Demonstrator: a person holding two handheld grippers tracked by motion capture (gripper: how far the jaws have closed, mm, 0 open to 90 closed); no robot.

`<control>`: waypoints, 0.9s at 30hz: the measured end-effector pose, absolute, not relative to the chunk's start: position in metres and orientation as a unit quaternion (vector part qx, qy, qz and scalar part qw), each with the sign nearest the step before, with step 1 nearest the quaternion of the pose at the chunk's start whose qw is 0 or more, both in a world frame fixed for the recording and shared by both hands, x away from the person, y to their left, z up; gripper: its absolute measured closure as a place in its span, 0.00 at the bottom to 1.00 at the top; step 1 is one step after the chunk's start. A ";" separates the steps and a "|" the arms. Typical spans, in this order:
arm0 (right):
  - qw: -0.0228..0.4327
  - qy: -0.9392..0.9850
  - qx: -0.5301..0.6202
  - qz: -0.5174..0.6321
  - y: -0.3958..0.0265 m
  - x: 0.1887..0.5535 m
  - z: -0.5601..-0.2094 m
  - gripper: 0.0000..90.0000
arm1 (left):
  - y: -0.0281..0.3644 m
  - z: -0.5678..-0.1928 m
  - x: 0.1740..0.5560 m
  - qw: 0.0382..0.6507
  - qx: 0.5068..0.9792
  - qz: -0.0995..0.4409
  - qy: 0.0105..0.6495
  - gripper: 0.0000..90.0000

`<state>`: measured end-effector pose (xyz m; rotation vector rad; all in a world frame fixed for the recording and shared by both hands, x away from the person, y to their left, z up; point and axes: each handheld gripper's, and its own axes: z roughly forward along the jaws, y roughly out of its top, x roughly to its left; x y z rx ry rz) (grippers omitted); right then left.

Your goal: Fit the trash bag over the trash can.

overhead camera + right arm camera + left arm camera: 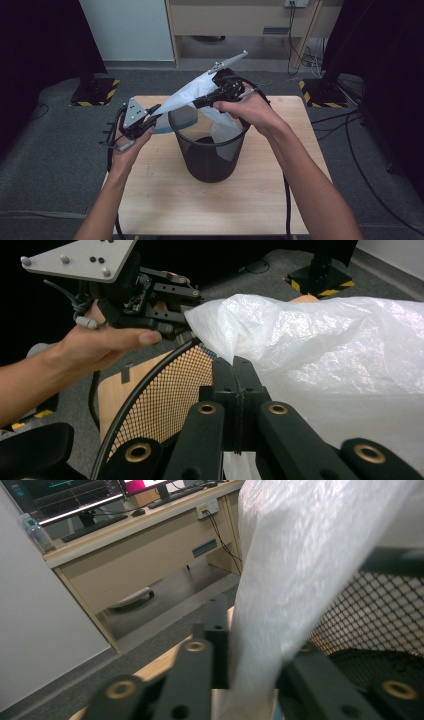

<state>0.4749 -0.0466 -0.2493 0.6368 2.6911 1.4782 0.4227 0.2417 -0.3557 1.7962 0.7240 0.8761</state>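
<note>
High view: mesh bin (210, 160) under bag (187, 97).

Thin, crinkled, translucent white plastic bag (192, 95); black metal-mesh waste bin (212, 155) with a smooth glossy rim; matt, light wood-grain table (165, 200); matt black plastic jaws with brass-coloured rivets; dull grey metal plate (82, 257).
</note>
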 end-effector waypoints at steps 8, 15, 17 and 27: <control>-0.001 0.874 0.208 0.438 -0.042 0.475 -0.260 1.00 | 0.244 -0.332 0.413 0.512 0.709 0.379 0.303 1.00; -0.007 0.881 0.201 0.428 -0.037 0.472 -0.265 1.00 | 0.249 -0.324 0.411 0.517 0.698 0.390 0.308 0.99; -0.007 0.880 0.200 0.431 -0.037 0.472 -0.266 1.00 | 0.250 -0.322 0.414 0.518 0.697 0.404 0.289 0.99; -0.011 0.877 0.207 0.432 -0.041 0.474 -0.267 1.00 | 0.247 -0.324 0.415 0.513 0.701 0.406 0.284 1.00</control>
